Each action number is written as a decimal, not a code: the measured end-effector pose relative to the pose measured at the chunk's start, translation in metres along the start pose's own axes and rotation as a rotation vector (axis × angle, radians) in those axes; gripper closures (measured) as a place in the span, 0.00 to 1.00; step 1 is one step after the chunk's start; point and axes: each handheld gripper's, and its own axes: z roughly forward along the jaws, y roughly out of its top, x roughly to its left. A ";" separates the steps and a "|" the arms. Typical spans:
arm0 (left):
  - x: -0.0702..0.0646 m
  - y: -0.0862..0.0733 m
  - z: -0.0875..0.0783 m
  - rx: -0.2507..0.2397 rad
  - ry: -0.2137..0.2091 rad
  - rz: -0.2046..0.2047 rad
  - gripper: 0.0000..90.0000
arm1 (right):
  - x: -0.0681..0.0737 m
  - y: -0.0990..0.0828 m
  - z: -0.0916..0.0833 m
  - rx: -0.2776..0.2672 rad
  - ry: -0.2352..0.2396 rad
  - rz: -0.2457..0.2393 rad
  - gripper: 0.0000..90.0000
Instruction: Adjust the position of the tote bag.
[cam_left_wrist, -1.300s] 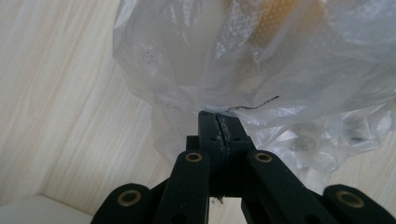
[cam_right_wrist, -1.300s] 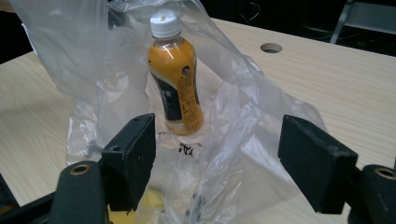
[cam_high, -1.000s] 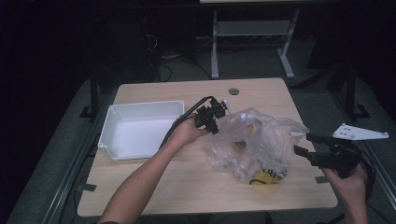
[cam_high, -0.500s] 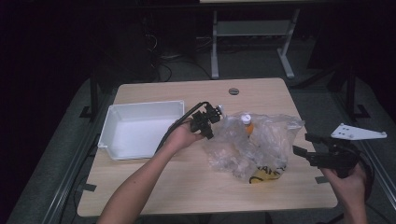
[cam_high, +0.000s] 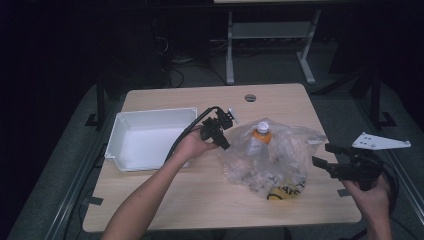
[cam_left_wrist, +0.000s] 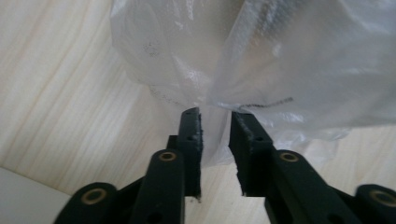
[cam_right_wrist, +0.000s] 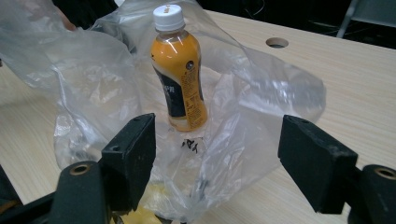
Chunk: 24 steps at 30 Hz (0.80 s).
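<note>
Two tongs spread: left tongs (cam_left_wrist: 215, 135) just opened astride crinkly clear bag (cam_left_wrist: 261, 60); right tongs (cam_right_wrist: 219, 154) face orange bottle (cam_right_wrist: 180, 74).

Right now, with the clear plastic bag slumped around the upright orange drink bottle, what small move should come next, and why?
Probably the right gripper should ease forward and close on the orange drink bottle with the white cap. Its jaws stand wide, aimed at it, and the clear plastic bag gapes around it. The left gripper has just been opening; bag film lies between its jaws, unpinched.

Clear crumpled plastic bag (cam_high: 280, 160) on table, upright orange bottle (cam_high: 259, 136) inside
</note>
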 end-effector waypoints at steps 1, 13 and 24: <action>0.000 0.000 -0.004 -0.009 -0.003 0.000 0.80 | 0.000 0.000 0.000 0.000 0.000 -0.001 0.30; -0.016 0.012 -0.052 -0.119 -0.017 0.047 0.68 | -0.001 0.000 -0.001 -0.002 0.000 0.005 0.30; -0.038 0.027 -0.081 -0.177 -0.046 0.111 0.64 | -0.002 -0.001 -0.001 0.000 0.002 0.010 0.30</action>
